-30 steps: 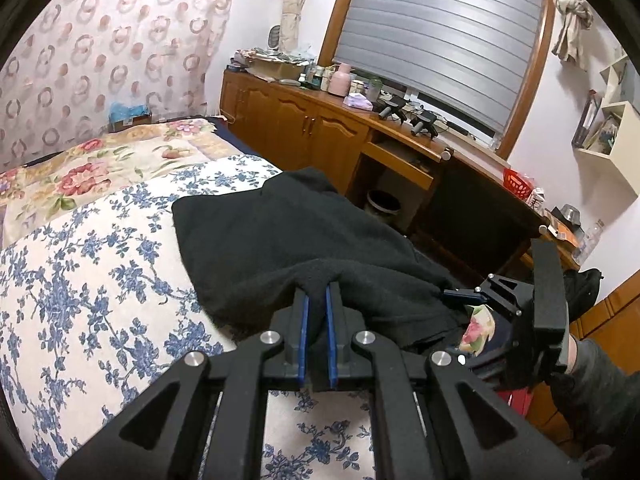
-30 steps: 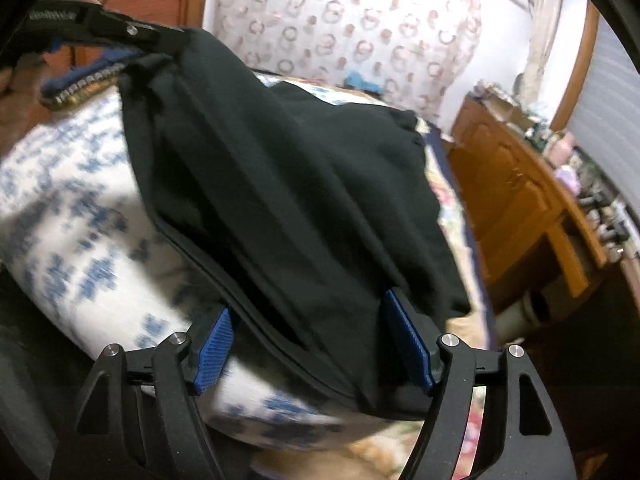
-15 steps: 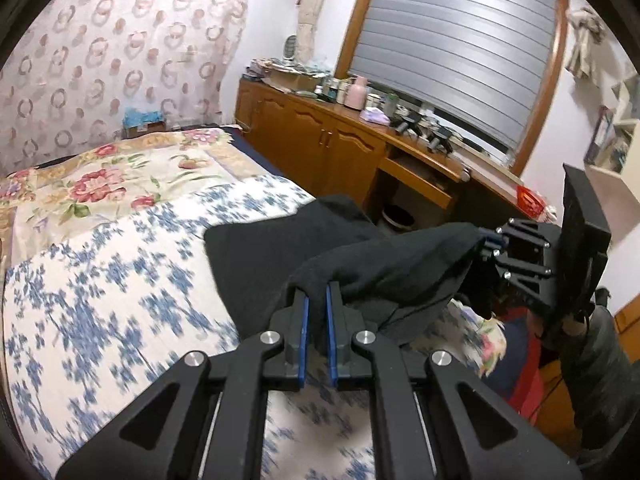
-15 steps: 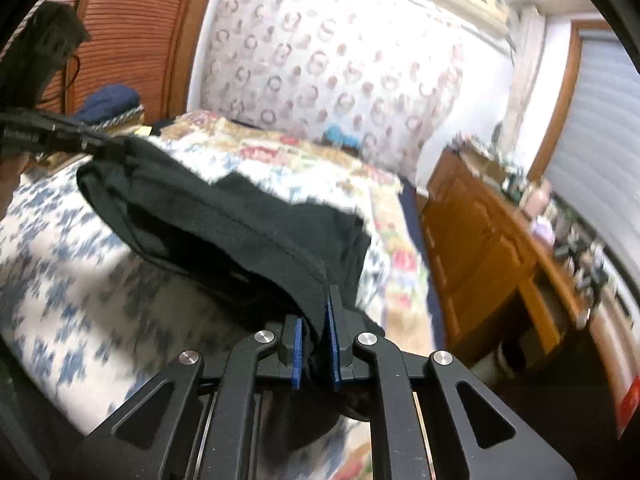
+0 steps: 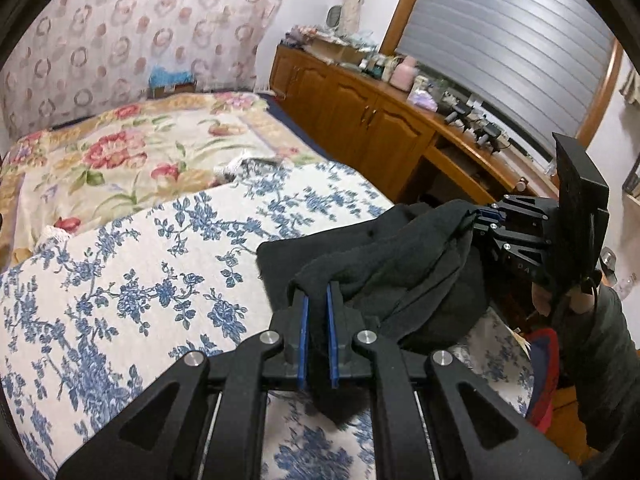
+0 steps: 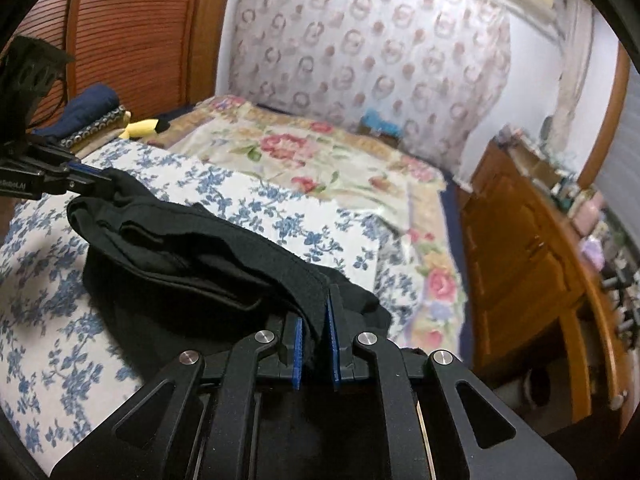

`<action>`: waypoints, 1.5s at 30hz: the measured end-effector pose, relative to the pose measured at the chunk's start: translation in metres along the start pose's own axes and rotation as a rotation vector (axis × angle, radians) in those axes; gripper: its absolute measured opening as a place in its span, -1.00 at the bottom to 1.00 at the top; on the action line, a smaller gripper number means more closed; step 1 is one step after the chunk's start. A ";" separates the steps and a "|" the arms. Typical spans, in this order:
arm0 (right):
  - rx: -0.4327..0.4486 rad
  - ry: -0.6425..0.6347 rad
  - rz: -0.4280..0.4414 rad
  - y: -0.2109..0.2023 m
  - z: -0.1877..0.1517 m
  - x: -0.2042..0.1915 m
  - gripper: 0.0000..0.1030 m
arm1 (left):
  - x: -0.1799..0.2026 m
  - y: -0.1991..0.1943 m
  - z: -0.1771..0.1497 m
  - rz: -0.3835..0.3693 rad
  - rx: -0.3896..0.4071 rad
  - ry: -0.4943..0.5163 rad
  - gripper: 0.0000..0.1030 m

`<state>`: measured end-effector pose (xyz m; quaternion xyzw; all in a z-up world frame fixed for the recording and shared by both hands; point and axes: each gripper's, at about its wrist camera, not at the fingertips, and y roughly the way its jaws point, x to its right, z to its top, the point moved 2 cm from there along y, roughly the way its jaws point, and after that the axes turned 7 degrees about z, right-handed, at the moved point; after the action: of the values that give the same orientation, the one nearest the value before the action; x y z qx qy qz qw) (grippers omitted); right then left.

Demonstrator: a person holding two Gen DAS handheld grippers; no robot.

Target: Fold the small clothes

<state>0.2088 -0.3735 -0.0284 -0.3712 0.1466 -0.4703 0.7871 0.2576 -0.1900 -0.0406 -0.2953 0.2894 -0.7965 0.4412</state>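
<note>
blue pads on the left gripper (image 5: 316, 300) pinch one end of the black cloth (image 5: 384, 268), and the cloth fills the thin gap between them. the right gripper (image 6: 316, 316) has just been closing, and its blue pads now squeeze the other end of the same cloth. the cloth hangs in a soft, bunched band from one gripper to the other, and its lower part rests on the blue flower sheet (image 5: 120, 280) near the edge of the bed. past that sheet lies a blanket with big red flowers (image 5: 120, 152). beside the bed on the right stands a long brown wooden cabinet (image 5: 360, 112) with little things on top. at the back hangs a curtain with pink rings (image 6: 360, 40).
</note>
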 end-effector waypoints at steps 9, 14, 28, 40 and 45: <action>-0.056 0.063 0.092 0.031 -0.001 0.021 -0.84 | -0.004 0.006 0.010 -0.023 -0.037 0.039 -0.28; -0.072 0.075 0.114 0.037 0.001 0.026 -0.84 | -0.009 -0.005 0.013 -0.012 -0.020 0.064 0.04; -0.079 0.167 0.176 0.053 0.036 0.065 -0.42 | -0.019 0.024 0.005 -0.013 -0.085 0.045 0.04; -0.011 0.227 0.036 0.020 0.044 0.089 0.14 | -0.029 0.076 0.014 -0.010 -0.169 -0.013 0.04; 0.003 0.243 0.023 -0.001 0.025 0.075 0.22 | -0.028 0.079 0.015 -0.033 -0.158 -0.039 0.04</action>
<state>0.2610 -0.4264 -0.0015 -0.3086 0.2445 -0.5030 0.7694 0.3228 -0.2035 -0.0932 -0.3494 0.3379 -0.7724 0.4089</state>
